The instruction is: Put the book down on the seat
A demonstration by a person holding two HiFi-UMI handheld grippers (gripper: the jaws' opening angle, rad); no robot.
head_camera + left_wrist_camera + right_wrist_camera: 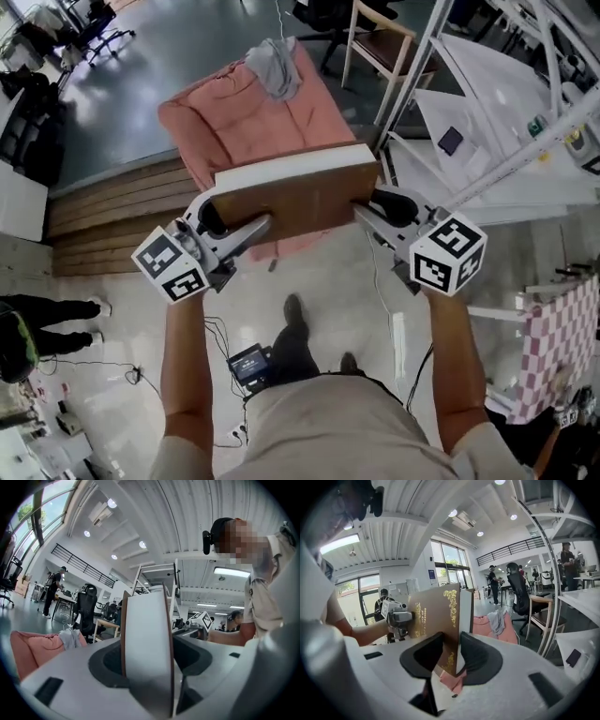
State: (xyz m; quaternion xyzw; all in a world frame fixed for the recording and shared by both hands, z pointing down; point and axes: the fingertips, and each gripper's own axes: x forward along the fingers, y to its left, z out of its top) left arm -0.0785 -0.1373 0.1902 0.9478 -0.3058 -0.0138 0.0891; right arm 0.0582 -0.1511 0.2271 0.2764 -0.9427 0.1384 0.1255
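I hold a thick brown book (295, 202) with white page edges between both grippers, level in front of me. My left gripper (239, 225) is shut on its left end, and my right gripper (375, 211) is shut on its right end. Below and beyond the book lies the pink cushioned seat (253, 122) with a grey cloth (274, 66) on its far end. In the left gripper view the book (147, 639) stands on edge between the jaws of the left gripper (147, 667). The right gripper view shows the gold-printed cover (436, 616) clamped in the right gripper (451, 660), with the seat (485, 625) behind.
A wooden step (103, 216) runs left of the seat. A wooden chair (380, 42) stands behind it, with a white metal frame (525, 159) to the right. A checked cloth (558, 342) hangs at the right edge. A small device with cables (248, 364) lies by my feet.
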